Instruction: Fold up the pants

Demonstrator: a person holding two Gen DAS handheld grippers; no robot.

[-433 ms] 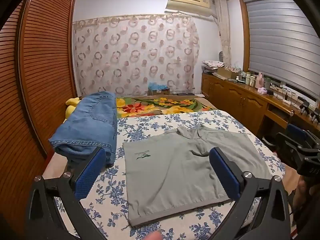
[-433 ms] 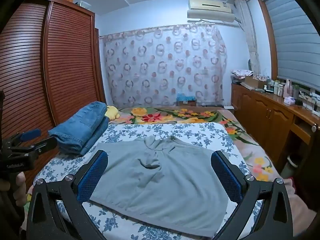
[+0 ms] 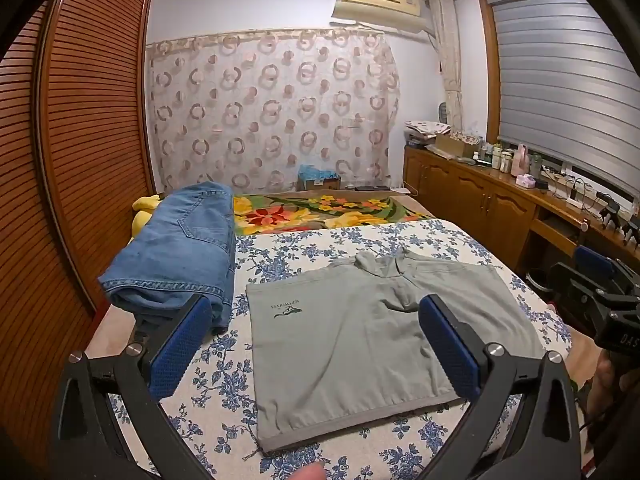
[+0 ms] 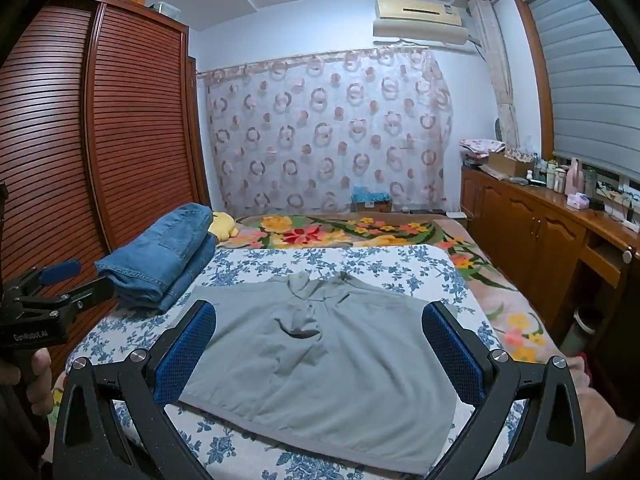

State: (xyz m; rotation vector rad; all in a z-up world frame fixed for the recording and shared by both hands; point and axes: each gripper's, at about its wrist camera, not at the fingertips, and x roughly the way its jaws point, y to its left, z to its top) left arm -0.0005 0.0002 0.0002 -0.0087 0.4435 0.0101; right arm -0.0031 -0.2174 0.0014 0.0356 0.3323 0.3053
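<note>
— Those grey-green cotton pants (image 3: 360, 344) on the bed, are they plain?

— Nearly: one small dark green logo (image 3: 287, 309) near a corner, and a lighter grey band along the hem.

— And the sheet under them?

— White sheet with blue flower sprigs (image 4: 360, 264). Past it lies a blanket with big red, yellow and orange flowers on green (image 3: 320, 212).

— The folded stack on the side?

— Blue denim jeans (image 3: 180, 256), faded in patches, with a yellow plush toy (image 4: 222, 226) behind.

— The tools?

— Black frames with blue mesh pads (image 3: 180, 344). The curtain with pink and brown rings (image 4: 328, 132) is pale, the slatted wooden wardrobe (image 4: 132, 120) reddish-brown.
</note>
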